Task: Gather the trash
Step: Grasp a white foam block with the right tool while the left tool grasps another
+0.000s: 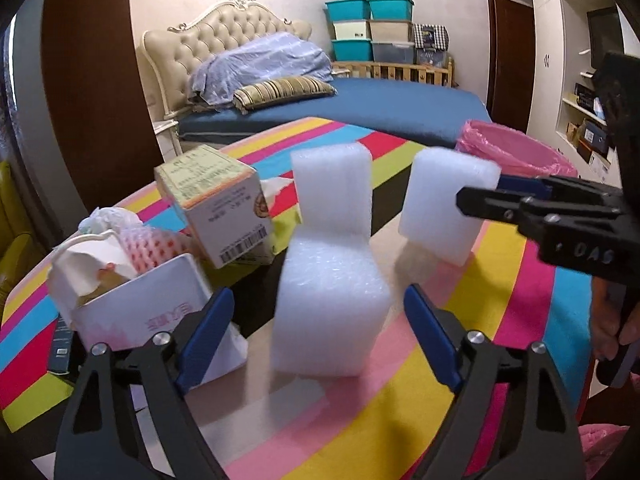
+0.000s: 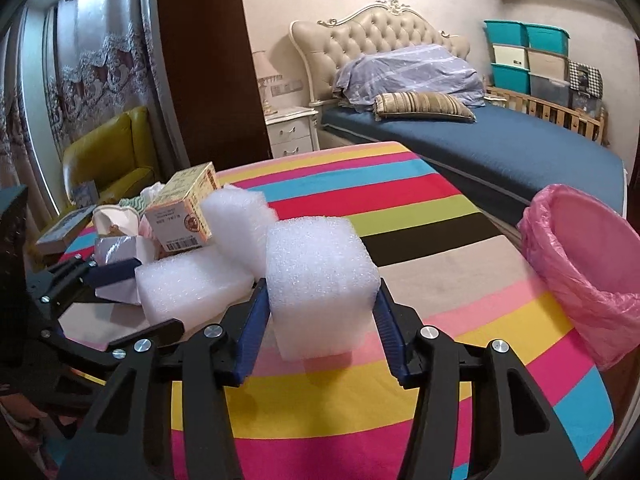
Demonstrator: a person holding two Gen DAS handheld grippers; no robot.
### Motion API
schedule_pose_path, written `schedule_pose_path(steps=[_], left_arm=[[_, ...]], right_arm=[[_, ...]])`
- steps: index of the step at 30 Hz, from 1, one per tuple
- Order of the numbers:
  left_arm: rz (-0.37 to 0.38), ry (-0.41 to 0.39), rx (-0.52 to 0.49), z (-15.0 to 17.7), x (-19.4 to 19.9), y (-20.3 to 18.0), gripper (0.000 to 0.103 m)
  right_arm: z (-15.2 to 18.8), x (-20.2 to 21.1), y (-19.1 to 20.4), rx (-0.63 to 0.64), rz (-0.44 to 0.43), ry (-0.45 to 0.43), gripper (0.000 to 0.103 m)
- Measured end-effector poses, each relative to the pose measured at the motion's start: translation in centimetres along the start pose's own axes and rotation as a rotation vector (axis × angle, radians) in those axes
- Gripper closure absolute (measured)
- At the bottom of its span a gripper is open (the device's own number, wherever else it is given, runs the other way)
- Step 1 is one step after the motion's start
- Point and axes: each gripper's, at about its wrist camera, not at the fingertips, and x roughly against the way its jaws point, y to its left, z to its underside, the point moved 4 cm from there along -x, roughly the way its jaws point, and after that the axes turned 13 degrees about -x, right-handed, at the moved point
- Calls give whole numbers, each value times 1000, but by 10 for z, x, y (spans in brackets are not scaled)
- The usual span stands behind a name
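Bed [image 2: 500, 140]: blue-sheeted, filling the upper right of the right wrist view, with a tufted headboard behind it.
Table [image 2: 420, 208]: striped cloth in pink, yellow, blue, red and black, spread across the centre of both views.
Bin [image 2: 592, 280]: lined with a pink bag, at the right edge of the right wrist view, at the table's rim.
L-shaped foam piece [image 1: 332, 280]: white, upright in the centre of the left wrist view, standing on the cloth.
Foam block [image 2: 320, 280]: white, centre of the right wrist view, lifted slightly off the cloth, well left of the bin.
Printed carton [image 1: 216, 204]: tilted, left of centre in the left wrist view, among paper and boxes.
Left gripper [image 1: 320, 336]: blue pads spread on either side of the L-shaped foam piece, neither pad pressing it.
Right gripper [image 2: 320, 328]: blue pads pinching the foam block from both sides.
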Motion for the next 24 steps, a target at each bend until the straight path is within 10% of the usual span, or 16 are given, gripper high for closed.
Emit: schedule_pose_path(steps=[5, 24], left_arm=[[26, 39, 5, 0, -12, -1, 51], [10, -111, 44, -11, 16, 0, 51]], right_arm=[[2, 5, -5, -13, -1, -5, 54], [-2, 17, -15, -40, 19, -47, 54]])
